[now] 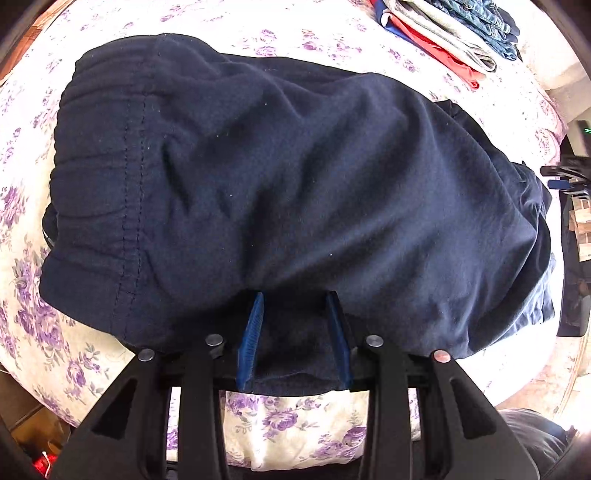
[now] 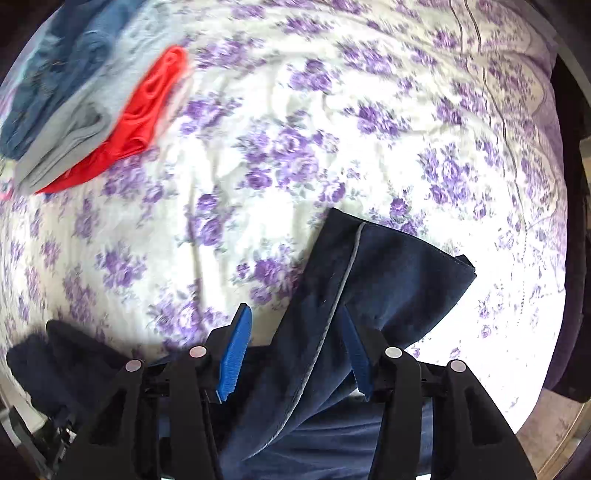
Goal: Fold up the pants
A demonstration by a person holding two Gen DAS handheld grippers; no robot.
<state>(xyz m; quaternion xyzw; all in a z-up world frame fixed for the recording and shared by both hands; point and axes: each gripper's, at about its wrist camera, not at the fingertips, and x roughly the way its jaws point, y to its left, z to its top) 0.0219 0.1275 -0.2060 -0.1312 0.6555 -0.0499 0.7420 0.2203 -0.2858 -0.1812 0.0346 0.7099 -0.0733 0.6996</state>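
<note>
We take the bed (image 1: 280,417), covered with a white sheet printed with purple flowers, as the reference landmark. No container appears in either view.

The navy pants (image 1: 258,177) lie in a wrinkled mass across the bed. In the left wrist view their long axis runs from left to right: the gathered elastic waistband (image 1: 92,177) points left, and the remaining fabric extends right toward the bed's edge.

A stack of folded clothes (image 1: 443,33) rests on the bed beyond the pants, well apart from them. It contains denim, grey and red items.

The left hand-held gripper (image 1: 295,332) sits at the near edge of the pants. We see its blue fingers (image 1: 253,339) spread apart, with a fold of navy fabric lying between them; neither finger presses it closed.

The right hand-held gripper (image 2: 295,350) is over the bed sheet. Its fingers (image 2: 236,350) are also spread. A pant leg (image 2: 369,280) with a grey side stripe passes between them and drapes over the right finger. Its hem end points away from the gripper, forward and to the right. We cannot tell whether that end touches the sheet.
</note>
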